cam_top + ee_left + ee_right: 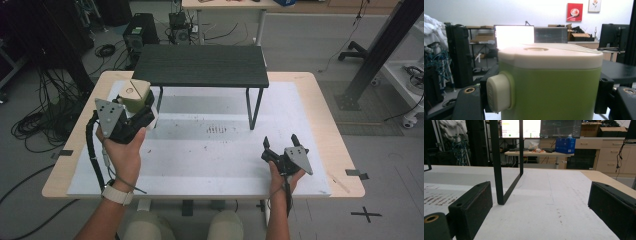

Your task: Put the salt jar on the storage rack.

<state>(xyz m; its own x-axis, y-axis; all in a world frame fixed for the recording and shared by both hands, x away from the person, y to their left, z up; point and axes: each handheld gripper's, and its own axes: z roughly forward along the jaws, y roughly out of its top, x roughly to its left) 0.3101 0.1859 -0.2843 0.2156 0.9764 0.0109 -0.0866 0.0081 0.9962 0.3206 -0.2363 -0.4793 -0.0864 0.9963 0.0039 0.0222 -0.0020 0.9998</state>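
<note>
1. Left gripper (131, 111) clamped on the green container (135, 95) with cream lid; it is held upright, clear of the white mat (200, 165), just left of the black shelf (200, 65).
2. Step in hand: carrying, probably toward the shelf top.
3. Right gripper (281, 145) rests on the mat right of the shelf's legs, jaws apart, holding nothing.
4. Next: raise above the shelf edge, keep the container level, set down squarely.

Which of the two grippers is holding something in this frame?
The left gripper: its jaws are shut on a green container with a cream lid, near the black shelf. The right gripper stands open over the white mat, with nothing between its jaws.
</note>
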